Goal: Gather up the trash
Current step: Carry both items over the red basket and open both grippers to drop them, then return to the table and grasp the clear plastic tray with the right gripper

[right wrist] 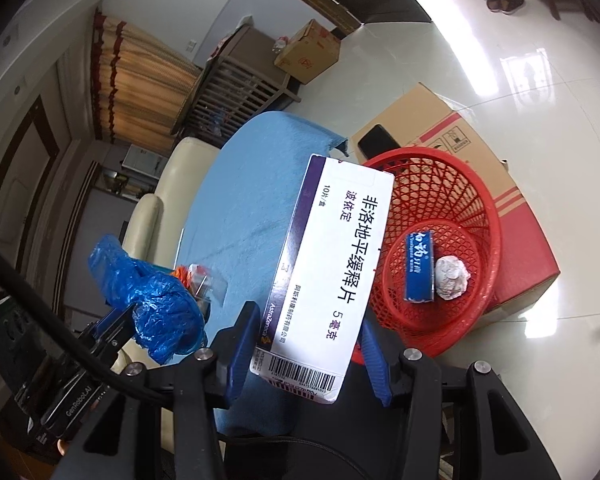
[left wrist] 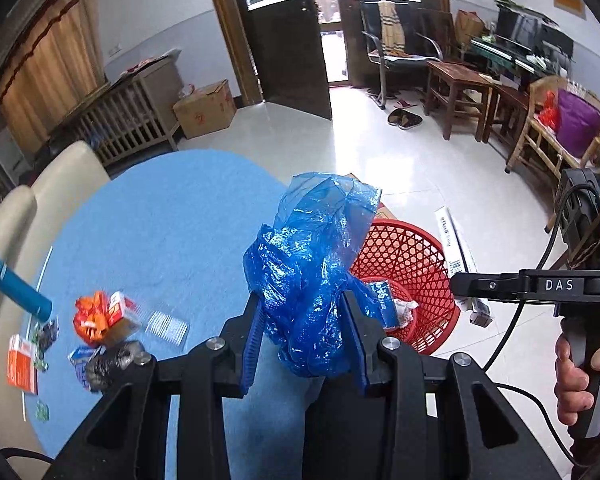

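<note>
Blue surface (left wrist: 160, 208) holds leftover trash: orange wrappers (left wrist: 96, 320), small boxes, black scrap. Red basket (right wrist: 440, 184) on the floor beside it already has a blue box (right wrist: 419, 266) and paper ball (right wrist: 452, 278). Left tool (left wrist: 306, 334) clamped on blue bag (left wrist: 312, 264), right tool (right wrist: 310, 348) clamped on white box (right wrist: 332, 268), both near basket, undropped. Roughly half done.

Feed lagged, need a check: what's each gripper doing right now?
Left gripper: closed on the crumpled blue plastic bag.
Right gripper: closed on the white medicine box.
</note>
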### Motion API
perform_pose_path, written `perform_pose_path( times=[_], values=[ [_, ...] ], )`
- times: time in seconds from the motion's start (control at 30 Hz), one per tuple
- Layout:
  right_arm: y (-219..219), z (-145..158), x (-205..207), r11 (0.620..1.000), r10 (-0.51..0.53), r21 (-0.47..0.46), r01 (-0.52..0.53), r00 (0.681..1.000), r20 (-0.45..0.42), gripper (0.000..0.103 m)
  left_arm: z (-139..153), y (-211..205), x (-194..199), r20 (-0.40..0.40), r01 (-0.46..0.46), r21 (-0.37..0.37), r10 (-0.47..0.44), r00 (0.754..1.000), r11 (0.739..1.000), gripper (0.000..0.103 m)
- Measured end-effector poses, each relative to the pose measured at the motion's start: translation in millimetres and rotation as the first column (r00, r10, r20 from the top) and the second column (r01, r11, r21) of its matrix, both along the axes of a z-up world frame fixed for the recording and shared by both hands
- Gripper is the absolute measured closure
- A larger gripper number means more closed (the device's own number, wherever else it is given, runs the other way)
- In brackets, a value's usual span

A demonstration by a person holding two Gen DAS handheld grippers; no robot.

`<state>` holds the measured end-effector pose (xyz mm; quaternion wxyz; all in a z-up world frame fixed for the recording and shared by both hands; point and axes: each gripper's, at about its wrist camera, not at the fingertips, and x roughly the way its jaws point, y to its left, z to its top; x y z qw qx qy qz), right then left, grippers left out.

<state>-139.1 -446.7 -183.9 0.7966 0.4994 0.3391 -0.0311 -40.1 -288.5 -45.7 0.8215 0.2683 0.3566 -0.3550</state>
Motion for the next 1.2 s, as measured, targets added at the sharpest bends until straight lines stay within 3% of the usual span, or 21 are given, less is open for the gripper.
perform_pose_path(
  times=[0.5,0.7,0.77,0.93,1.03,1.1,1.2],
  values=[
    [-30.6,-7.2,-8.2,0.996,-0.083,0.013,0.083,0.997,0.000,0.050,-19.3,-48.9,-3.8,0.060,0.082,0.028,-0.083,0.995,0.996,0.061],
    [-41.9,-15.2,-20.1,0.992,-0.120,0.041,0.121,0.993,-0.018,0.049,-23.2,-54.4,-3.0,0.033,0.107,0.013,-0.107,0.994,0.994,0.052],
    [-44.7,-14.8,-23.4,0.990,-0.133,0.041,0.134,0.991,-0.020,0.049,-23.9,-55.0,-3.1,0.028,0.111,0.011,-0.111,0.993,0.994,0.040],
    [-47.5,-11.8,-26.4,0.989,-0.136,0.050,0.136,0.991,-0.020,0.049,-22.0,-45.3,-4.0,0.044,0.108,0.008,-0.109,0.993,0.994,0.033],
    [-45.3,-10.6,-24.4,0.990,-0.127,0.053,0.127,0.992,-0.022,0.049,-19.6,-30.5,8.5,0.006,0.061,-0.009,-0.061,0.998,0.998,0.032],
    [-41.9,-9.8,-22.3,0.991,-0.123,0.047,0.124,0.992,-0.029,0.049,-15.7,-12.3,19.0,-0.027,0.029,-0.034,-0.030,0.999,0.999,0.032],
    [-35.9,-7.6,-18.1,0.993,-0.107,0.045,0.108,0.994,-0.027,0.049,-14.7,33.4,32.8,-0.012,-0.049,-0.048,0.049,0.999,0.998,0.032]
  ],
)
